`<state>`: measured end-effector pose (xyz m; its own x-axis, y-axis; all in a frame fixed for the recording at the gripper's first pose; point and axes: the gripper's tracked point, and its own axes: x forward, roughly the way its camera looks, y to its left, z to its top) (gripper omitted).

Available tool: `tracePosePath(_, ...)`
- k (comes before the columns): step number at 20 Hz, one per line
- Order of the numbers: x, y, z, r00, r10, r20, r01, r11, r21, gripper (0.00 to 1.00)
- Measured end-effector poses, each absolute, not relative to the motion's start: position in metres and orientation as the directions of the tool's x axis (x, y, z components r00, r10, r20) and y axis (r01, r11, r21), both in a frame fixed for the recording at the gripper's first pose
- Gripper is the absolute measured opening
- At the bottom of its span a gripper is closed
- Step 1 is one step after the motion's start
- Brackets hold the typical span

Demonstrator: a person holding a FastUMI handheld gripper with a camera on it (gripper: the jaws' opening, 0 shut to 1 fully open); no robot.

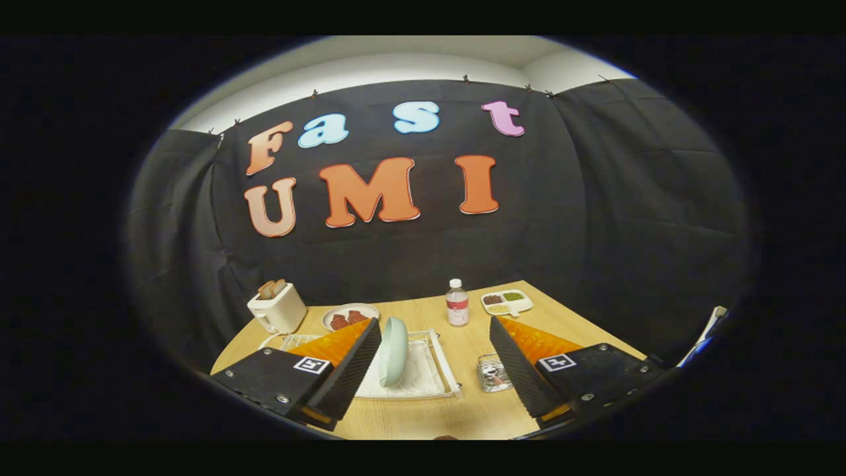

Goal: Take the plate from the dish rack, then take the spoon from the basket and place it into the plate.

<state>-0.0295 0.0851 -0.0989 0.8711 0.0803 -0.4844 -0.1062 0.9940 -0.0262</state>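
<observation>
A pale green plate (393,350) stands on edge in the white dish rack (436,370) on the wooden table. It sits just inside my left finger (347,377), apart from it. A small wire basket (493,373) holding something shiny lies beside the rack, close to my right finger (522,373); I cannot make out the spoon in it. My gripper (435,327) hangs above the table with its fingers wide open and nothing held.
At the far side of the table stand a cream toaster (277,309) with bread, a plate of reddish food (350,317), a small bottle (457,303) and a divided tray (507,301). The black cloth wall rises behind.
</observation>
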Motion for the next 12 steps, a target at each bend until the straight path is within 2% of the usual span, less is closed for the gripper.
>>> tracePosePath(12,0.0,0.13,-0.197,0.725,0.102,-0.682,-0.163,0.986,-0.025,0.99)
